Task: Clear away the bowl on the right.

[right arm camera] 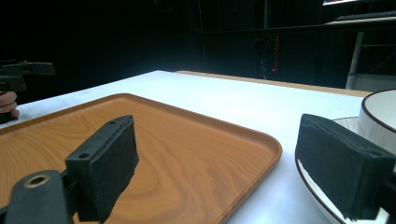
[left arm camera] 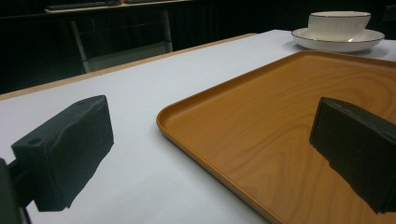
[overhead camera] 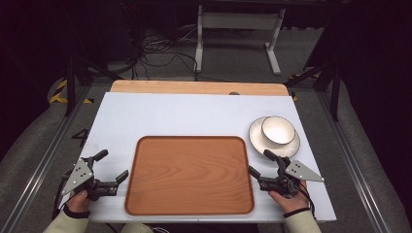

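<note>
An empty wooden tray (overhead camera: 189,174) lies on the white table top (overhead camera: 194,111) near the front edge. A white bowl (overhead camera: 278,130) sits on a white plate (overhead camera: 255,138) off the tray's far right corner. My left gripper (overhead camera: 115,164) rests open at the tray's left edge, with nothing between its jaws. In the left gripper view the tray (left arm camera: 280,121) runs under the right jaw, and the bowl (left arm camera: 338,23) stands far off. My right gripper (overhead camera: 259,161) is open at the tray's right edge, just in front of the plate. Its view has the tray (right arm camera: 177,140) on the left and the bowl (right arm camera: 380,116) on the right.
A bare wooden strip (overhead camera: 194,88) edges the table's far side. Behind it are a white frame's legs (overhead camera: 238,34) and cables (overhead camera: 160,53) on the floor. Metal rails (overhead camera: 43,160) run along both sides of the table.
</note>
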Demonstrator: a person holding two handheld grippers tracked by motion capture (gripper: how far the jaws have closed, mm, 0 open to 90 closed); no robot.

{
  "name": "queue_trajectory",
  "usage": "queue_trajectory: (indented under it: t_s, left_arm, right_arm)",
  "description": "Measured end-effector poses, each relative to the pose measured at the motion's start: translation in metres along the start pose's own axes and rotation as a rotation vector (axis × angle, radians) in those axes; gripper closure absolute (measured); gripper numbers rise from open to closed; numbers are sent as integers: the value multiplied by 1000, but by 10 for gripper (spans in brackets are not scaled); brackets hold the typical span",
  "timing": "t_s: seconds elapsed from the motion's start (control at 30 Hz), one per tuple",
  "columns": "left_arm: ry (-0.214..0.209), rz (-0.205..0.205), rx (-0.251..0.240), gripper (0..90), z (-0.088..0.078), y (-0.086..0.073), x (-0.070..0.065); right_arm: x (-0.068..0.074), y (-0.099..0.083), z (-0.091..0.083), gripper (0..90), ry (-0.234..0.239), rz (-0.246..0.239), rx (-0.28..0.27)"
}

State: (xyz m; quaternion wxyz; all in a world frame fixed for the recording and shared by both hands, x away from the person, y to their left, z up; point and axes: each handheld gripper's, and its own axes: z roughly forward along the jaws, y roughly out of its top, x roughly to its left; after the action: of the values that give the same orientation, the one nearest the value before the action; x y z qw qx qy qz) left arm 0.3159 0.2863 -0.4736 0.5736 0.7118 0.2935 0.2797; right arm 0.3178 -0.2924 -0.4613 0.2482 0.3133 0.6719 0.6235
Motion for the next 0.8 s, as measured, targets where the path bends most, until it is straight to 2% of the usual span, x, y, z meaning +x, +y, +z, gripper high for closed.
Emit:
queue_trajectory:
  t_s: [0.13,0.2,0.4,0.8]
  left_arm:
    - [2,-4,0,3,0,0,0]
    - [2,-4,1,3,0,0,0]
    - [2,-4,0,3,0,0,0]
    - [3,-6,-3,3,0,0,0]
  right_arm:
    - [0,0,0,119,-3,-5,1]
    - [1,0,2,84,-3,-5,15]
    - [1,0,1,56,-10,-4,5]
    - [2,1,1,89,-16,-12,10]
